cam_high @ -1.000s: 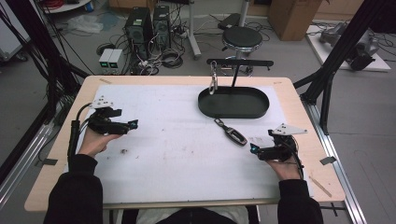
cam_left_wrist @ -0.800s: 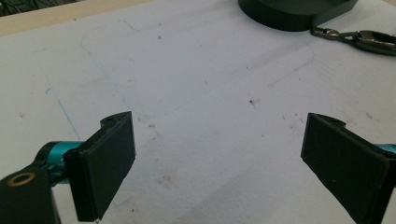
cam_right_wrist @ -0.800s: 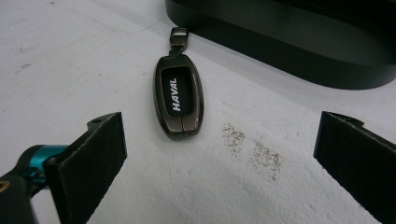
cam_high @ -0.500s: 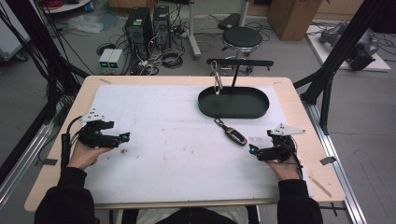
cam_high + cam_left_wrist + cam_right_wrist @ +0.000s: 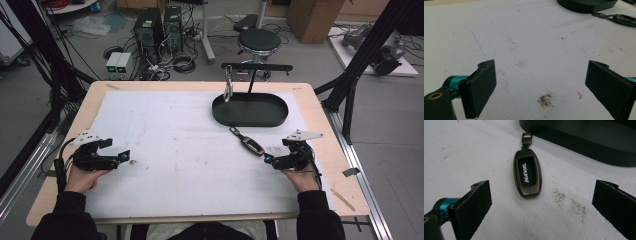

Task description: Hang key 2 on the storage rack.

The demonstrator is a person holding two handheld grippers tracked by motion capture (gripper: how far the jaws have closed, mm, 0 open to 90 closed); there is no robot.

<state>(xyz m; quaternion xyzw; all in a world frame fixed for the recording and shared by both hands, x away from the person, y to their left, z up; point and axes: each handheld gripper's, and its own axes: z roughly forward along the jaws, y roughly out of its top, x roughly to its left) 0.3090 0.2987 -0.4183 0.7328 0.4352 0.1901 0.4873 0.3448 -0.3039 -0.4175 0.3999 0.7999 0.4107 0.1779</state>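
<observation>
The step in hand looks like the approach to a pick-up: the right tongs [image 5: 541, 207] gape wide, empty, with the key fob [image 5: 528, 173] flat on the tabletop [image 5: 180, 135] just ahead. Next, advance and straddle it. The left tongs [image 5: 541, 90] hang released, well apart, holding nothing.
</observation>
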